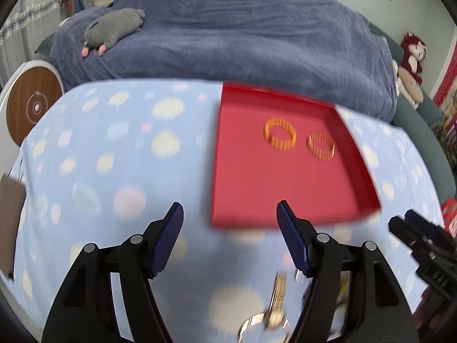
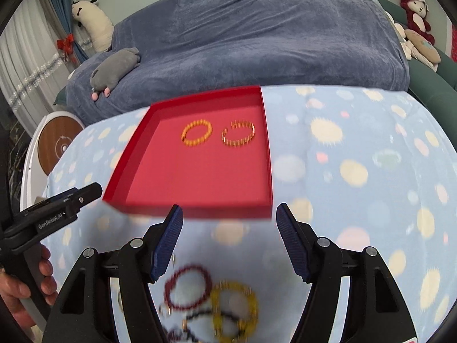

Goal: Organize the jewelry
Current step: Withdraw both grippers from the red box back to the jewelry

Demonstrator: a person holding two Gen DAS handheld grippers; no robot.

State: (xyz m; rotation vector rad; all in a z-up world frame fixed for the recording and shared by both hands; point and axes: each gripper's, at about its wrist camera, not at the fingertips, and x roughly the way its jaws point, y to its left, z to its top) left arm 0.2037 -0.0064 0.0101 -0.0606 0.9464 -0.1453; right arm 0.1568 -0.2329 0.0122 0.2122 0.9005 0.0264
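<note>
A red tray [image 1: 257, 200] [image 2: 200, 197] lies on the dotted blue cloth. In it are two bracelets: an orange beaded one [image 1: 279, 137] [image 2: 197, 133] and a gold one [image 1: 320, 144] [image 2: 238, 133]. My left gripper [image 1: 230, 237] is open and empty, just in front of the tray's near edge. My right gripper [image 2: 229, 234] is open and empty, at the tray's near edge. Below it on the cloth lie a dark red bracelet [image 2: 187, 288], a yellow bracelet [image 2: 234, 311] and darker pieces [image 2: 200, 318], blurred. A gold watch strap [image 1: 278, 297] lies below the left gripper.
The cloth-covered table [image 2: 357, 171] fills the foreground. Behind it is a sofa under a blue blanket [image 2: 242, 43] with a grey plush [image 2: 115, 67]. A round wooden stool [image 1: 31, 105] stands at the left. The right gripper shows in the left view [image 1: 420, 237].
</note>
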